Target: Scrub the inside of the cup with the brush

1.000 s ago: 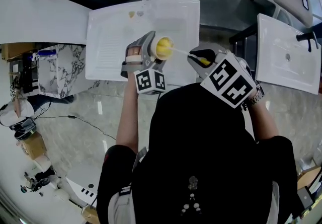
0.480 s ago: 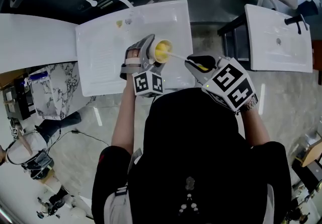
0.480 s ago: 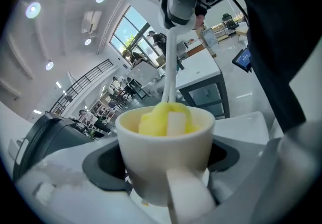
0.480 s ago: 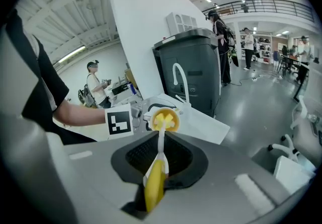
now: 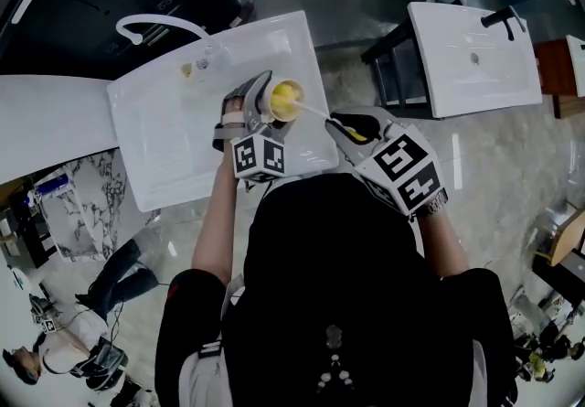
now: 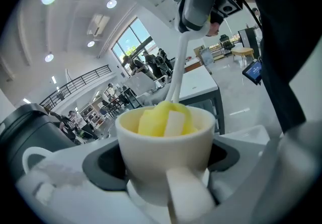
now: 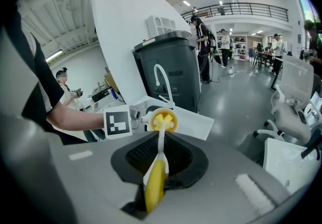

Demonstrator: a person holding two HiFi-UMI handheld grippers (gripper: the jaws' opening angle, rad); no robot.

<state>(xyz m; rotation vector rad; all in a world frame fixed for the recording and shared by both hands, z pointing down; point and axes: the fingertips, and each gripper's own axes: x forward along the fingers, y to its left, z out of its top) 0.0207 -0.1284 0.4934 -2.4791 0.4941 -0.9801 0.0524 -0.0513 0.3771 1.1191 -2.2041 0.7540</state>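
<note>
The left tongs (image 5: 274, 101) stand wide and clamp the white cup (image 6: 151, 150) by its sides. The dark pads press on the wall to either side, and the cup's handle (image 6: 188, 195) points back toward the camera. The cup's base is sunk between the jaws and cannot be seen.

The right tongs (image 7: 156, 180) are drawn in narrow on the yellow grip of the brush (image 7: 161, 150). Only the front of that grip shows, because the rest runs back into the tongs' body. The brush's thin white stem reaches forward, and its yellow sponge head (image 6: 162, 120) sits inside the cup, filling the mouth. The cup's inner wall and bottom are therefore hidden.

In the head view the cup lies on its side with its mouth toward the right tongs, above the near right part of a white basin (image 5: 164, 135). Whether the cup touches the basin cannot be told. A curved white tap (image 5: 151, 26) rises at the basin's far edge. Small yellowish bits near the tap are too small to name. A second white basin (image 5: 466, 62) stands well apart to the right. The person's dark torso covers the lower middle of that view.
</note>
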